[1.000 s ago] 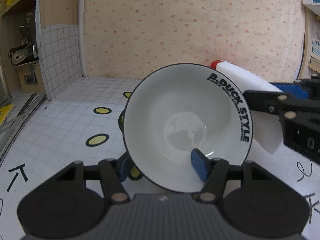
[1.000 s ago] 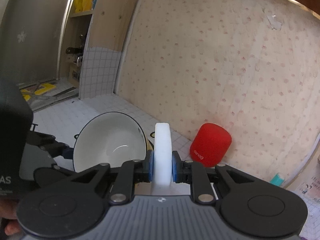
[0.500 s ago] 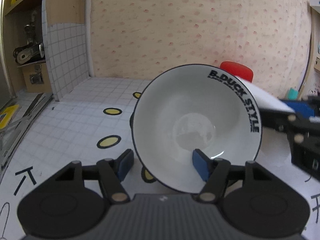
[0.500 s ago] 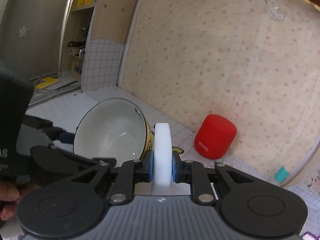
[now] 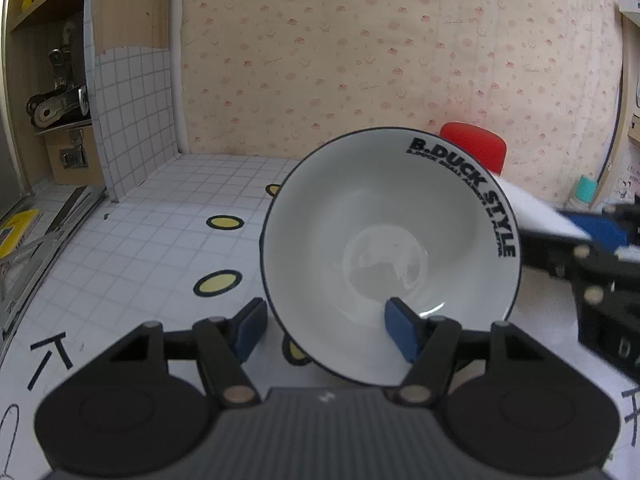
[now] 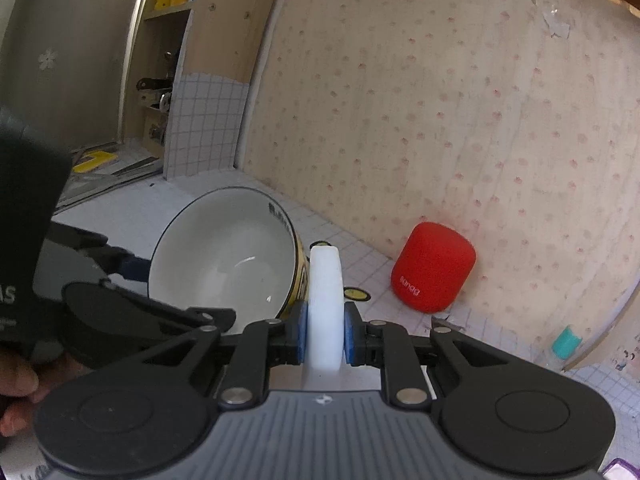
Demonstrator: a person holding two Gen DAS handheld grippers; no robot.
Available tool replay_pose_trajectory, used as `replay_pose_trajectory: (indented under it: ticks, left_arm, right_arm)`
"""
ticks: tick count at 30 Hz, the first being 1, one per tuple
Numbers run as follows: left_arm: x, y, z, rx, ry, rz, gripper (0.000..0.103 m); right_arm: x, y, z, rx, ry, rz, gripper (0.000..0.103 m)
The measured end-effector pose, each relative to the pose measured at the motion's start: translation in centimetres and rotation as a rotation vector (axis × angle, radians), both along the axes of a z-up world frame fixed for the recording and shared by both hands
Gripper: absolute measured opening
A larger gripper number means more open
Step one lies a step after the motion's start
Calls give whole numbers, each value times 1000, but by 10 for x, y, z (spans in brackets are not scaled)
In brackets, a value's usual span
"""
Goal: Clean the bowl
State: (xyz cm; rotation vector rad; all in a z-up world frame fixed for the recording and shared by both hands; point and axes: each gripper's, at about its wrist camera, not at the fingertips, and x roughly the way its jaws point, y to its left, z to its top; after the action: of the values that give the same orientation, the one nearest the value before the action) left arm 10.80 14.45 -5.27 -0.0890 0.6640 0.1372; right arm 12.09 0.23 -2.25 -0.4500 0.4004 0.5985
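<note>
The left gripper point(image 5: 324, 330) has the bowl point(image 5: 390, 256) by its rim — one blue pad inside the white bowl, the other outside, the wall of the bowl between them, though whether the outer pad presses on it is hard to tell. The bowl is tipped up on edge over the middle of the white gridded counter point(image 5: 132, 248), its mouth facing the left camera. Inside the dark rim runs black lettering, "B.DUCK STYLE", with a smaller line beneath it too fine to read. The right gripper point(image 6: 325, 334) is clamped on a white sponge point(image 6: 326, 308) standing on edge, just beside the bowl's yellow outer wall; whether they touch cannot be told. A red speaker point(image 6: 434, 266) marked "sanag" stands at the counter's back edge against the spotted wallpaper. Yellow ovals point(image 5: 218, 282) ringed in black are printed on the counter, and black hand-drawn marks near its front edge.
</note>
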Motion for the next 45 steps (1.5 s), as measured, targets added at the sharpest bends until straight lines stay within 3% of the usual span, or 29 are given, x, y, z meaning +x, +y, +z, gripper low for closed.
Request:
replay_pose_trajectory:
  ticks: [6, 21, 29, 45]
  left_arm:
    - [-2, -5, 0, 4, 2, 11, 63]
    - [-3, 9, -1, 3, 0, 8, 65]
    - [-3, 8, 0, 9, 4, 12, 65]
    - [-3, 9, -2, 17, 6, 32, 67]
  right_arm:
    - [4, 8, 11, -1, -28, 11, 17]
    - [2, 8, -2, -12, 3, 21, 17]
    - [1, 13, 8, -1, -35, 28, 17]
    - [-2, 8, -7, -17, 10, 28, 17]
